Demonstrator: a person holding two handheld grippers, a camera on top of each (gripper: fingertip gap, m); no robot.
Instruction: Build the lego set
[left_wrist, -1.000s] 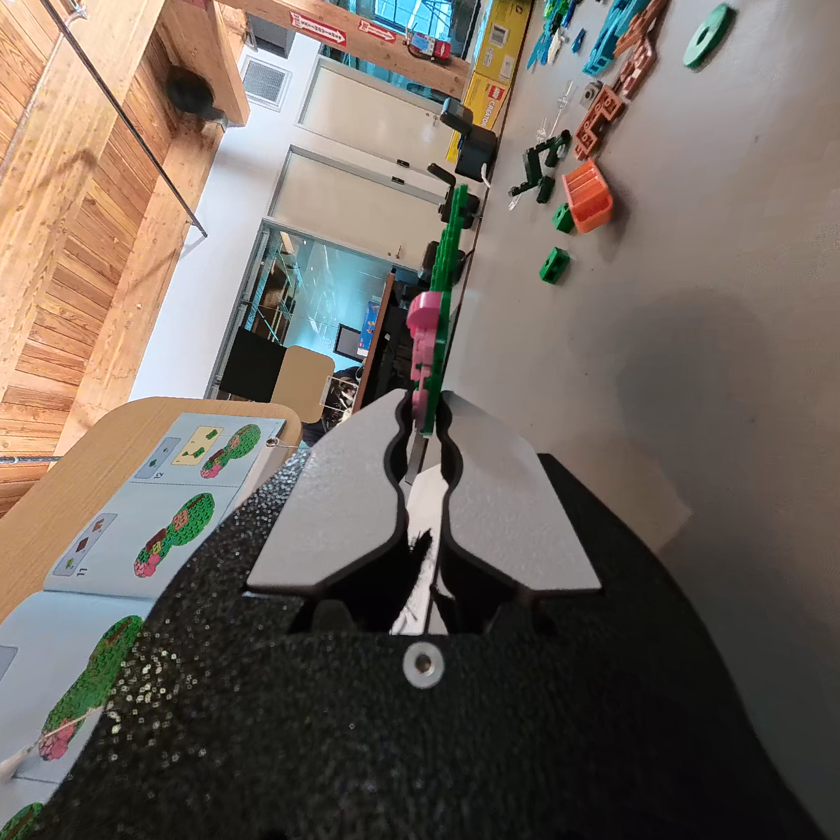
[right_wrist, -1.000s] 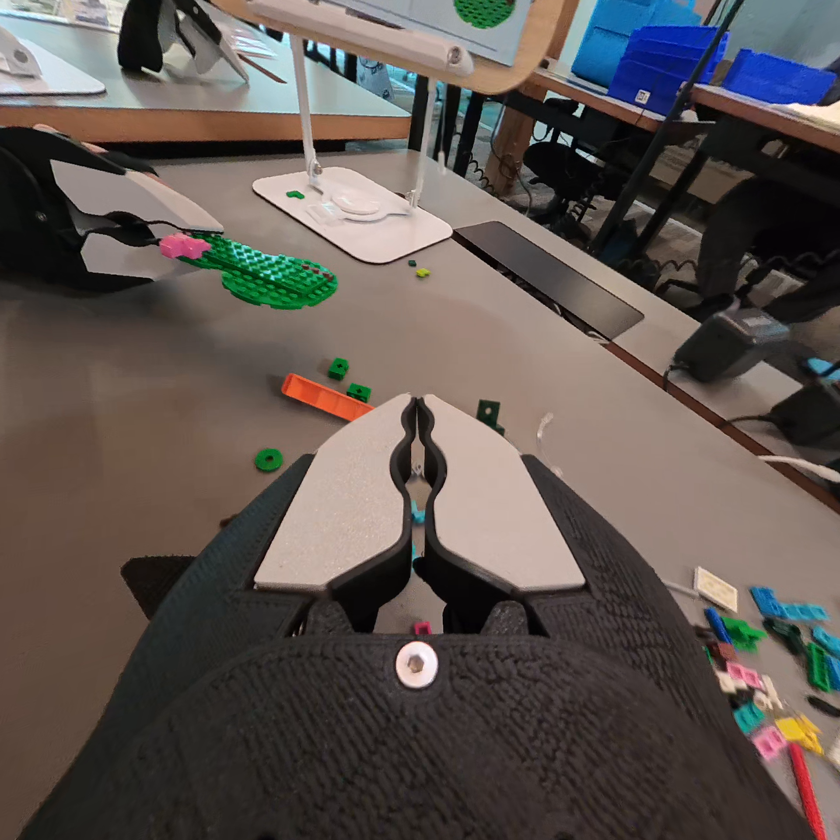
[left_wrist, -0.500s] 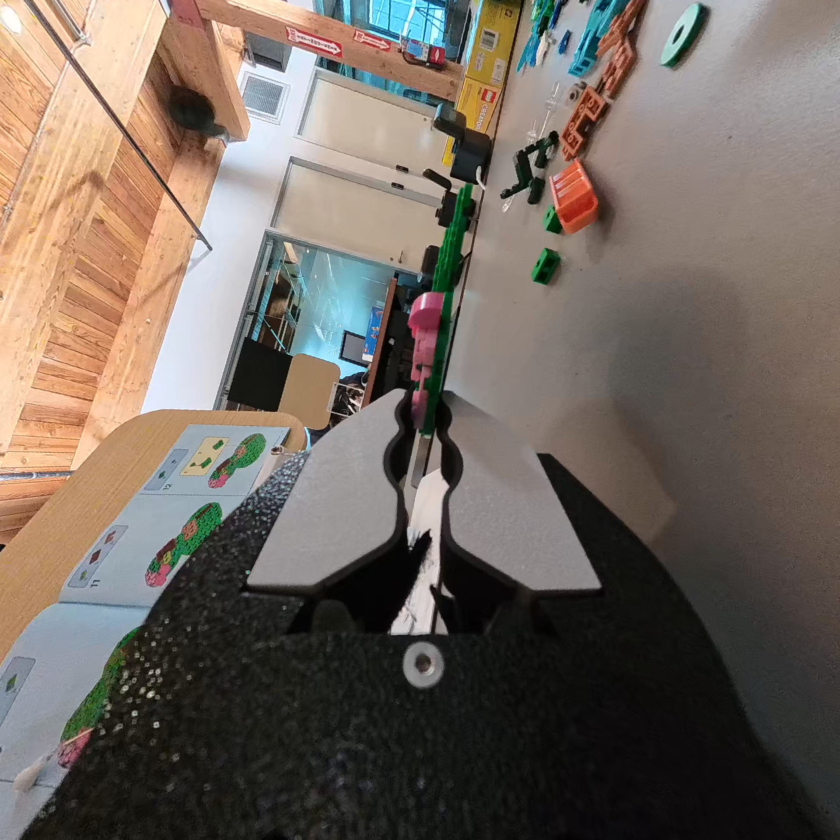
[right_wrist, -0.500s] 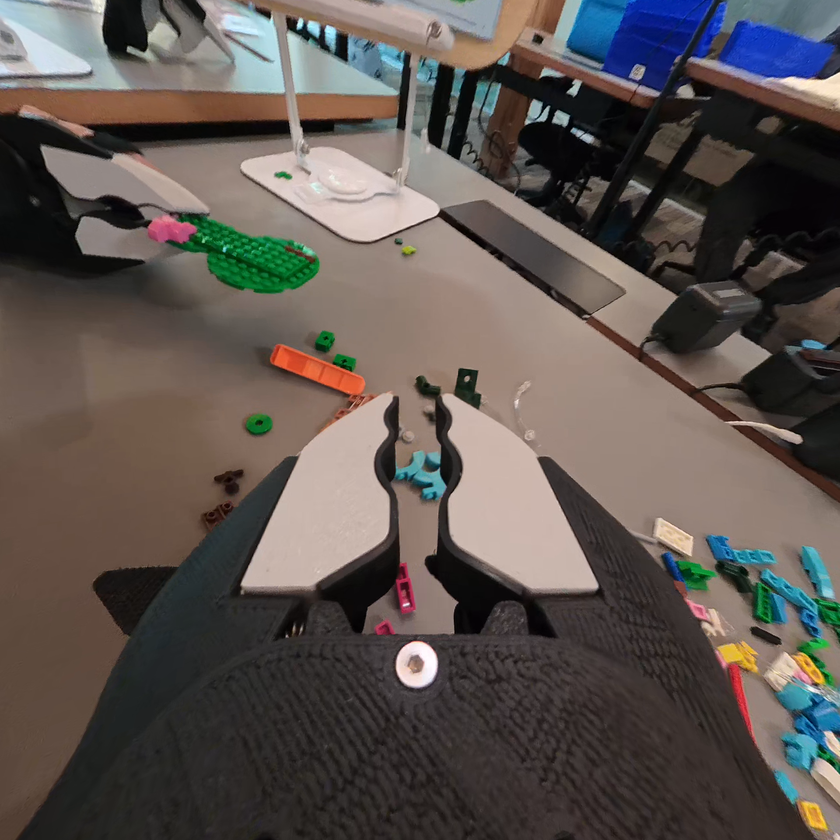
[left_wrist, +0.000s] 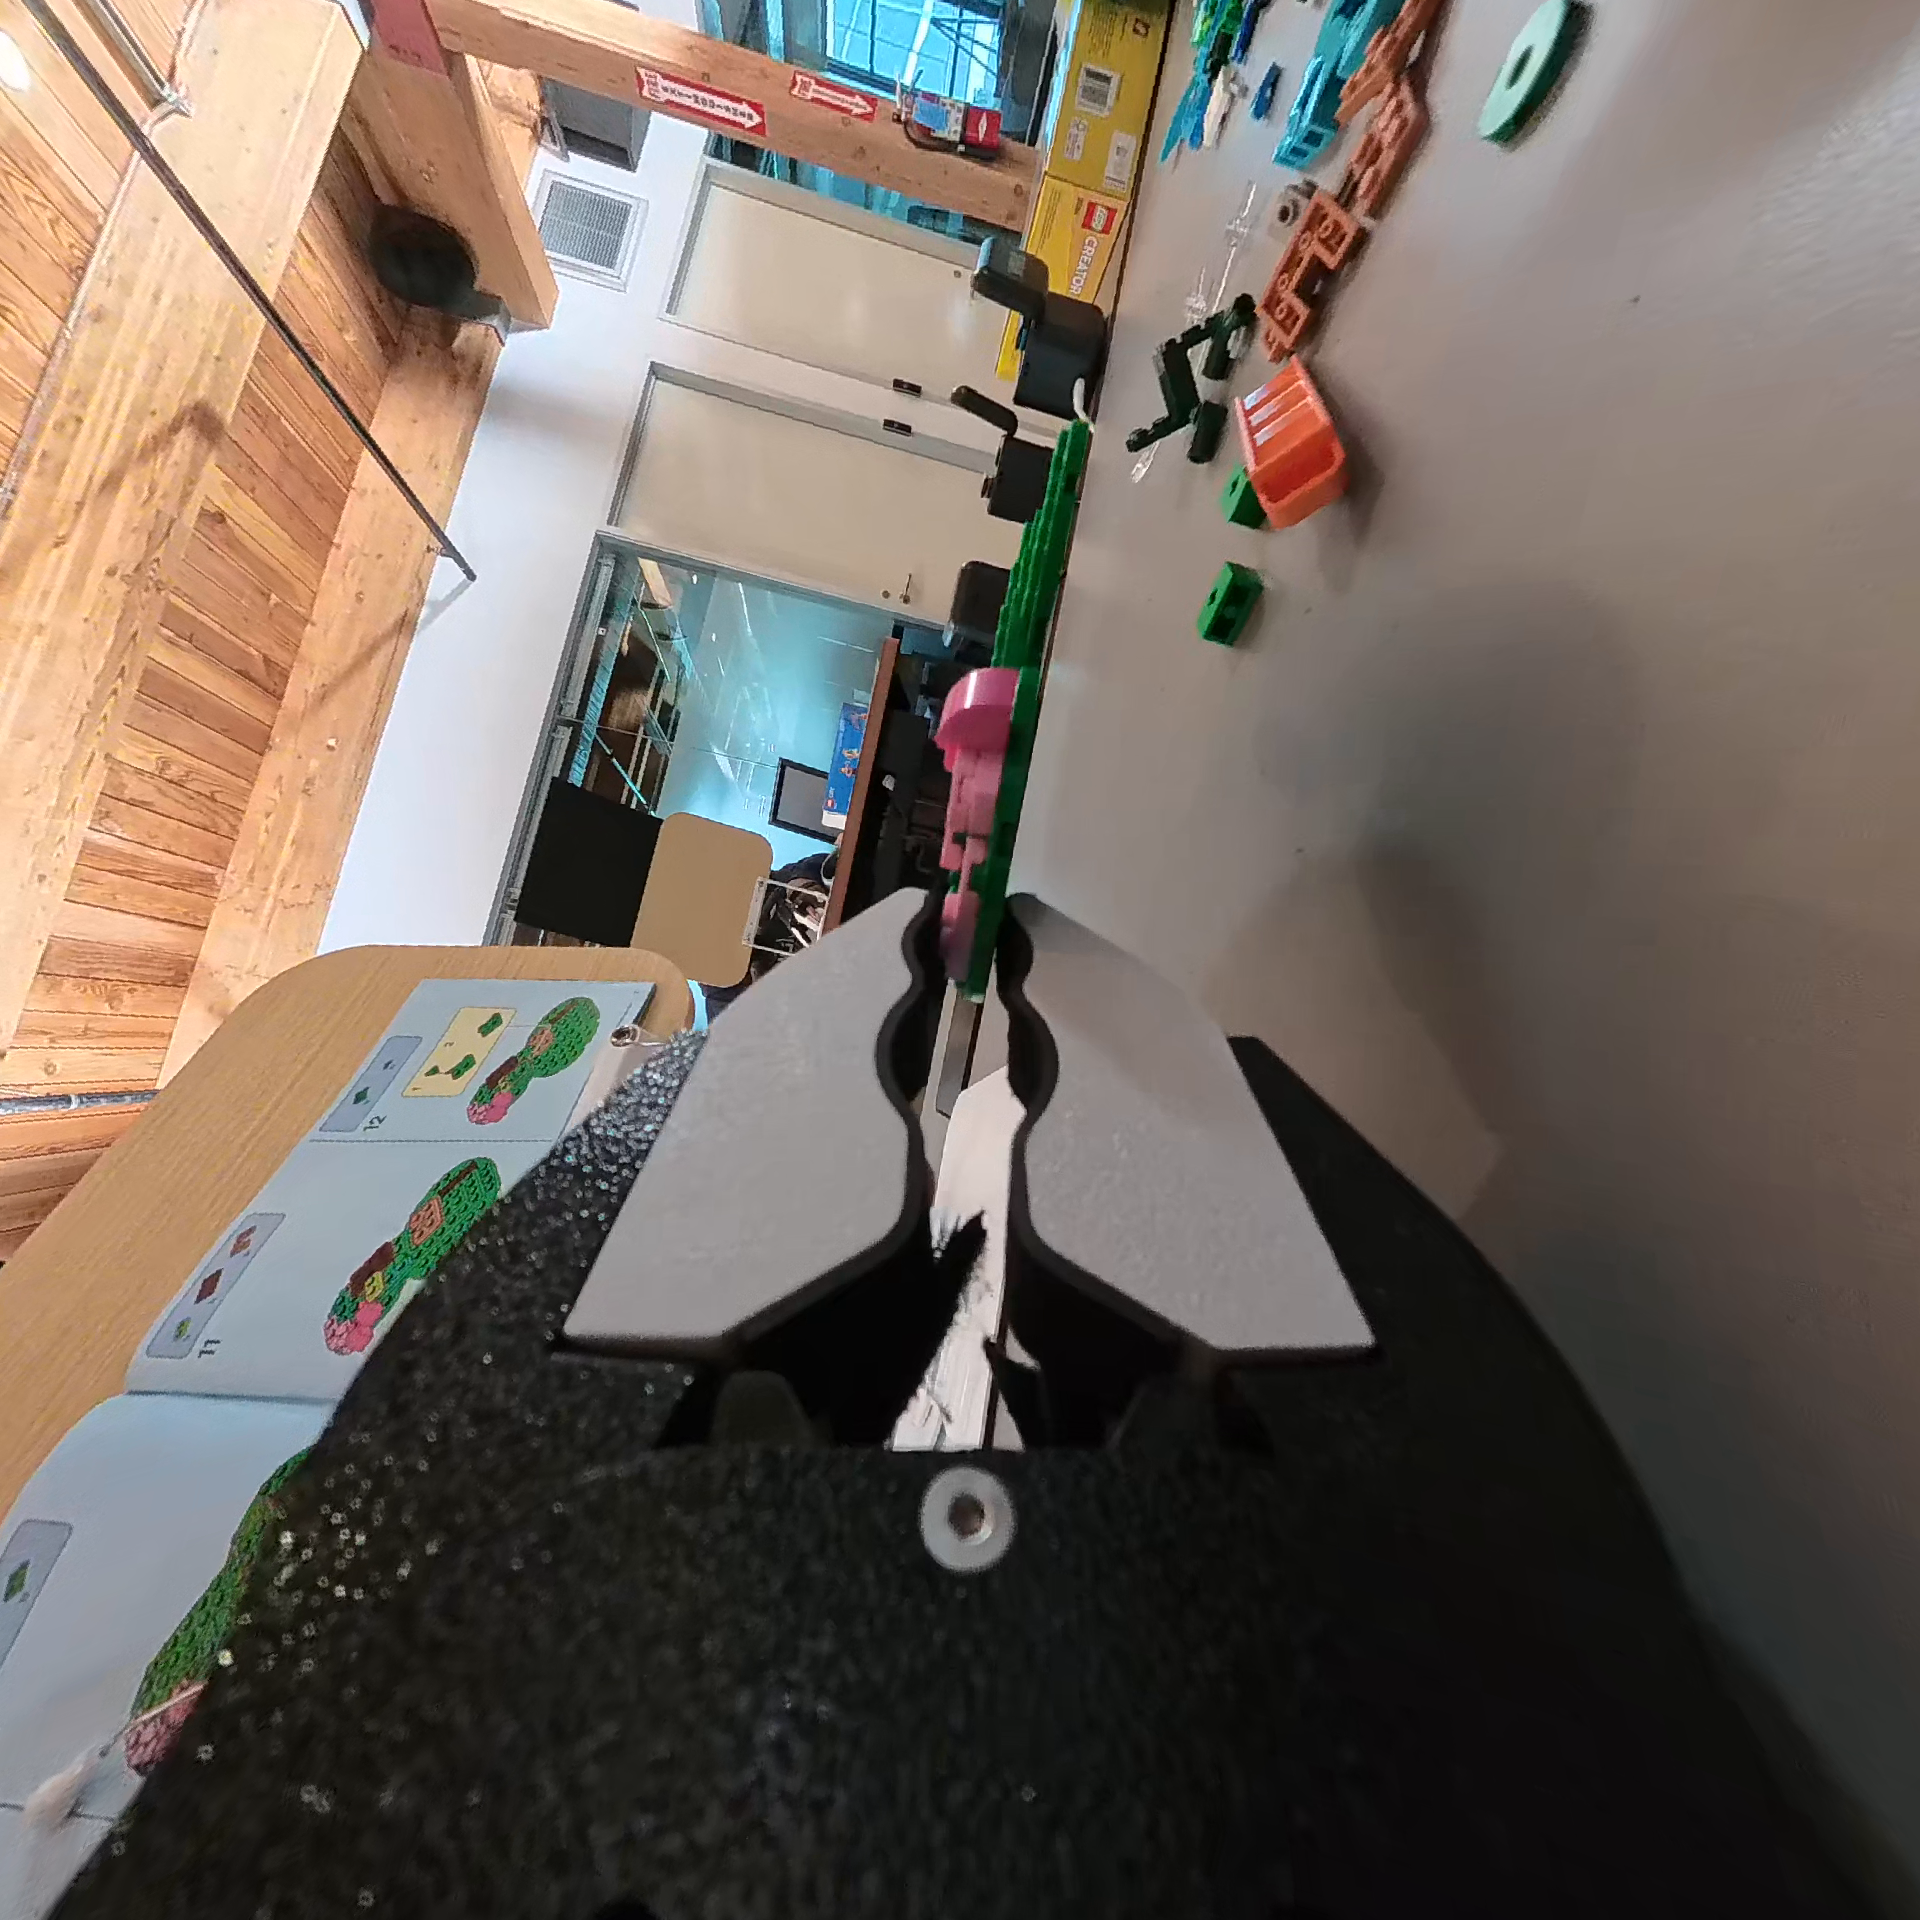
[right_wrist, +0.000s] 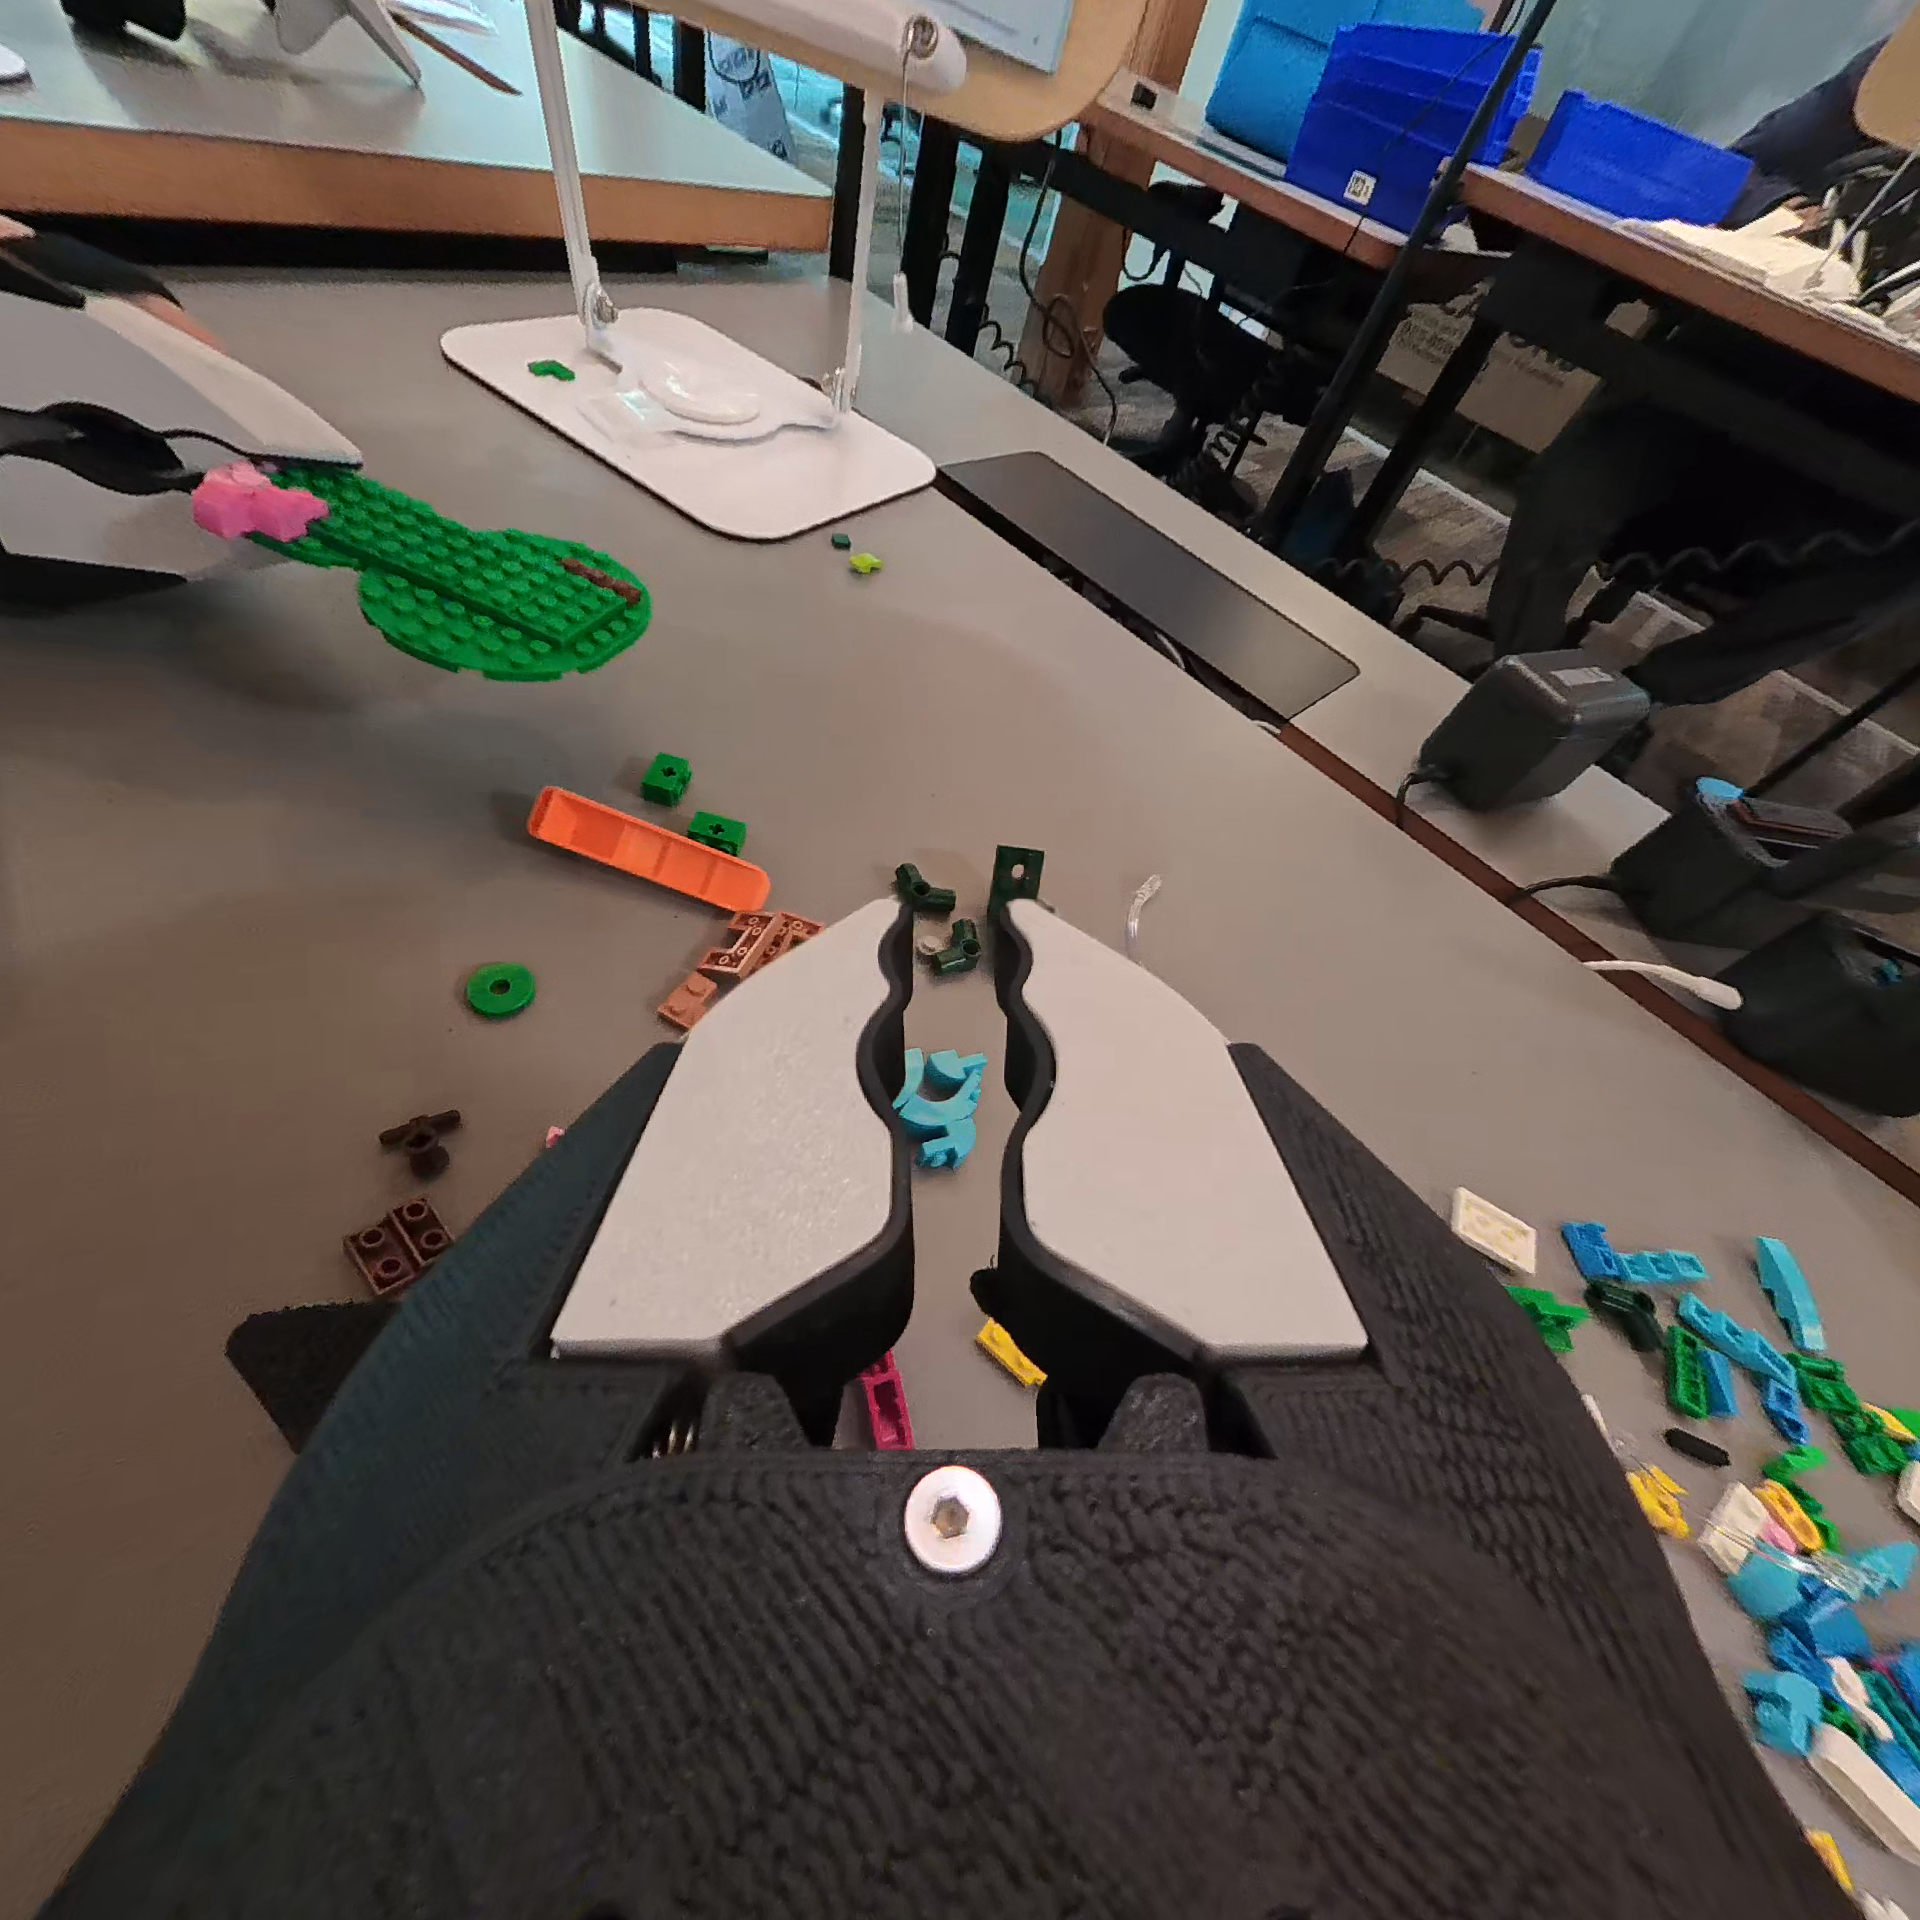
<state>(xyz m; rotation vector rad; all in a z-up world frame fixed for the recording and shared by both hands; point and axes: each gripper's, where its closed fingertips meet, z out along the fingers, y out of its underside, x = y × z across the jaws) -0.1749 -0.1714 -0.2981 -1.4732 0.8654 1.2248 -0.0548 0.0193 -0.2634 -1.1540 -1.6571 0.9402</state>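
My left gripper (left_wrist: 971, 914) is shut on one end of the green lego baseplate (left_wrist: 1029, 613), held edge-on just above the grey table, with pink pieces (left_wrist: 971, 769) on it by the fingertips. In the right wrist view the same baseplate (right_wrist: 488, 592) shows at the left, flat, with the pink pieces (right_wrist: 255, 504) and a small brown strip (right_wrist: 603, 582), held by the left gripper (right_wrist: 208, 473). My right gripper (right_wrist: 951, 914) is open and empty above loose pieces: light blue curved pieces (right_wrist: 940, 1107) lie between its fingers and dark green connectors (right_wrist: 951, 935) lie just past the tips.
An orange brick separator (right_wrist: 644, 852), two green cubes (right_wrist: 691, 800), reddish-brown plates (right_wrist: 743, 951), a green disc (right_wrist: 501, 989) and dark brown pieces (right_wrist: 400, 1242) lie left of my right gripper. Many loose bricks (right_wrist: 1766, 1403) lie at right. A white stand base (right_wrist: 686, 426) holds the instruction booklet (left_wrist: 416, 1174). Tip to tip, the grippers are about 25 cm apart. The orange brick separator (right_wrist: 644, 852) sits 12 cm or so from the ends of my left fingers.
My right gripper has opened from shut and drawn back and up, so more loose pieces show under it. The left gripper keeps its hold on the baseplate with little movement.
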